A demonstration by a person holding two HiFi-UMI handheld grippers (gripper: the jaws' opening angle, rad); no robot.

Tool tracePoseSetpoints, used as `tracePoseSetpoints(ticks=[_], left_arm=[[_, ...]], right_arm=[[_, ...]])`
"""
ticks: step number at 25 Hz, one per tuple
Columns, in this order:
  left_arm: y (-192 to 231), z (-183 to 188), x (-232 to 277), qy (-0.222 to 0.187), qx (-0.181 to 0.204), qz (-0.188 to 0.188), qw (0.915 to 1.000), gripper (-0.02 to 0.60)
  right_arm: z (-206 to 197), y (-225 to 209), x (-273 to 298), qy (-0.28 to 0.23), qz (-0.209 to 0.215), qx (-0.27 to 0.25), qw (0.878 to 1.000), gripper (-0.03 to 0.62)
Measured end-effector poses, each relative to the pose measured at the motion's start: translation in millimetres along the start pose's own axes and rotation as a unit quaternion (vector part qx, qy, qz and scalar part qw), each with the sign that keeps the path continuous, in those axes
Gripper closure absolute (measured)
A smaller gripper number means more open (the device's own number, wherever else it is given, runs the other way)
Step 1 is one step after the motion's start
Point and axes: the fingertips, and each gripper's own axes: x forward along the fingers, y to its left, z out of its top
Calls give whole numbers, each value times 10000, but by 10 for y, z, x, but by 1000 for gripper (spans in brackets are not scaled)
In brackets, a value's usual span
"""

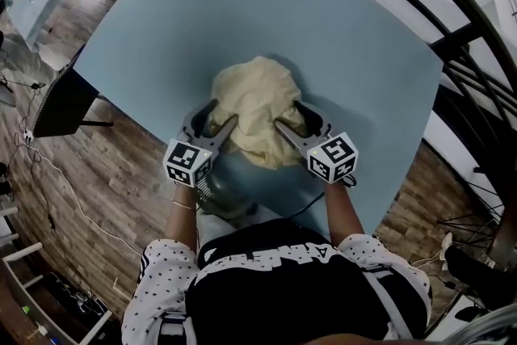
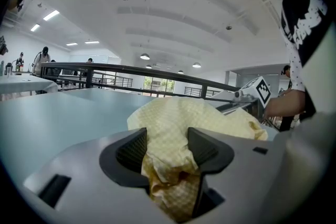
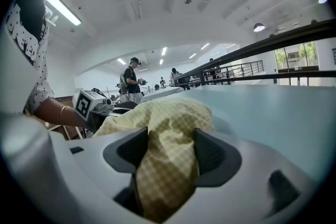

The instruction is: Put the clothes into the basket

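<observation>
Left gripper (image 1: 224,112) is standing with jaws spread wide, pale yellow checked cloth (image 1: 257,97) bunching loosely between them, unpinched. The cloth is lying heaped on the blue table (image 1: 242,4), between both grippers. Right gripper (image 1: 287,115) is likewise unclenched around fabric. A grey mesh object (image 1: 216,191), possibly the basket, is showing just behind the left gripper. Likely the pickup is starting; next, both jaws need closing firmly. Shirt lettering is unreadable.

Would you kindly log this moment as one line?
yellow cloth: heaped on table | left gripper: open, cloth between jaws | right gripper: open, cloth between jaws
</observation>
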Motion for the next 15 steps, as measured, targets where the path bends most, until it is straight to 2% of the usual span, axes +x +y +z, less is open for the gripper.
tracePoseSetpoints(ticks=[6, 15], left_arm=[[-61, -13, 76, 55, 52, -20, 10000, 338], [-184, -36, 151, 106, 194, -119, 9997, 393]], right_arm=[[-38, 10, 49, 89, 51, -28, 9999, 339], [-87, 47, 112, 94, 187, 116, 9997, 341]])
